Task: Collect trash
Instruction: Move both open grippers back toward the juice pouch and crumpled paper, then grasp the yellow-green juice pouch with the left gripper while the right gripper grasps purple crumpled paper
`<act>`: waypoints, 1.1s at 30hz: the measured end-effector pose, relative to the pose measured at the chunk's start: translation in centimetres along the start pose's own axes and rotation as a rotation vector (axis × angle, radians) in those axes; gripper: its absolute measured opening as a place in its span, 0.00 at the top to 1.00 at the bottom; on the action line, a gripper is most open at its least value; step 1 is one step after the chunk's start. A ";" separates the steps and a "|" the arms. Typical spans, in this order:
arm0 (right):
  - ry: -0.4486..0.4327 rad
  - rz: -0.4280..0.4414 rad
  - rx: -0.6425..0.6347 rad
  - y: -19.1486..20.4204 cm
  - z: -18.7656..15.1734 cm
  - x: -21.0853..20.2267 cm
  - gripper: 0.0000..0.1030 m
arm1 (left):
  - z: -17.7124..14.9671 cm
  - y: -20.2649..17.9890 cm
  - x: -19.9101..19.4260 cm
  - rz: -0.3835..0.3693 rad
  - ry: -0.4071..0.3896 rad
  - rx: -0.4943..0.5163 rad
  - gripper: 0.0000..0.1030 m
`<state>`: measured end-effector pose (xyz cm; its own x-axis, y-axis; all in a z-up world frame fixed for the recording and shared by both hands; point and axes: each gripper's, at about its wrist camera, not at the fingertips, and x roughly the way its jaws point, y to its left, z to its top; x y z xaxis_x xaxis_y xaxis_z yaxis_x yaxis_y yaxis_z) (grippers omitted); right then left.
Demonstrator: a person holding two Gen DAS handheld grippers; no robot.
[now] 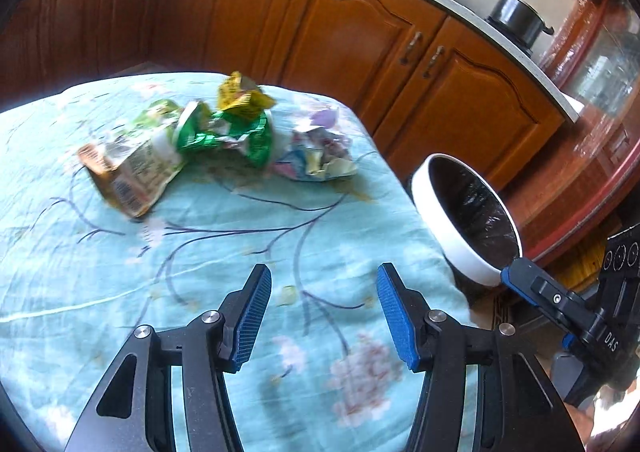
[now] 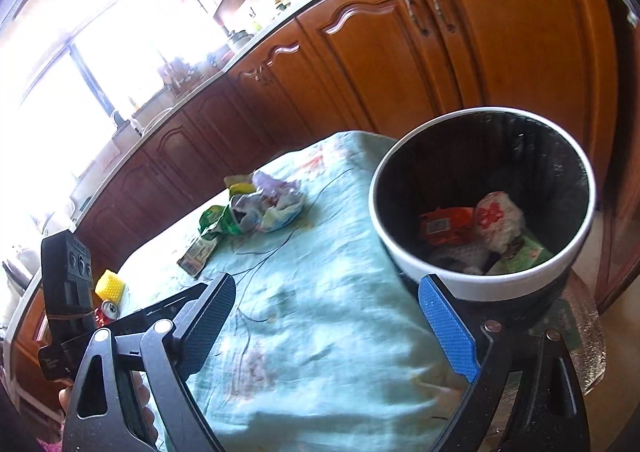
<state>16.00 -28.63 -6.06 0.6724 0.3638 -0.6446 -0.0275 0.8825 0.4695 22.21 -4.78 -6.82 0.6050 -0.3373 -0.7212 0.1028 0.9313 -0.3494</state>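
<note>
Blue-padded left gripper fingers spread wide, empty above tablecloth; right gripper fingers likewise, beside bin.

A table draped in a pale turquoise floral cloth carries a small cluster of crumpled wrappers toward its far side. A tan and green snack bag lies flat at the left, touching a crushed green wrapper, with a yellow wrapper resting on top of that. Just beside them sits a crumpled white and purple wrapper. A yellow sponge and a red drink can lie at the cloth's left edge.
</note>
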 end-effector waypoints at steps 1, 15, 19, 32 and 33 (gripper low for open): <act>0.006 0.004 -0.005 0.5 -0.2 0.3 0.09 | 0.0 0.5 -0.2 0.006 -0.003 -0.009 0.47; 0.049 0.041 -0.065 4.5 0.2 4.0 0.09 | 0.4 5.9 -3.2 0.079 -0.039 -0.094 0.47; 0.056 0.046 -0.075 5.1 0.8 5.1 0.09 | 1.2 7.3 -3.7 0.095 -0.052 -0.113 0.46; 0.073 0.051 -0.089 6.2 4.1 9.9 0.09 | 5.7 12.1 -1.7 0.143 -0.057 -0.162 0.30; 0.076 0.049 -0.089 6.2 4.4 10.4 0.09 | 6.1 12.5 -1.2 0.146 -0.049 -0.168 0.28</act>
<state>26.10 -20.67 -7.25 0.6109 0.4260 -0.6673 -0.1270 0.8847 0.4485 27.62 8.10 -6.64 0.6419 -0.1898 -0.7430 -0.1189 0.9325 -0.3409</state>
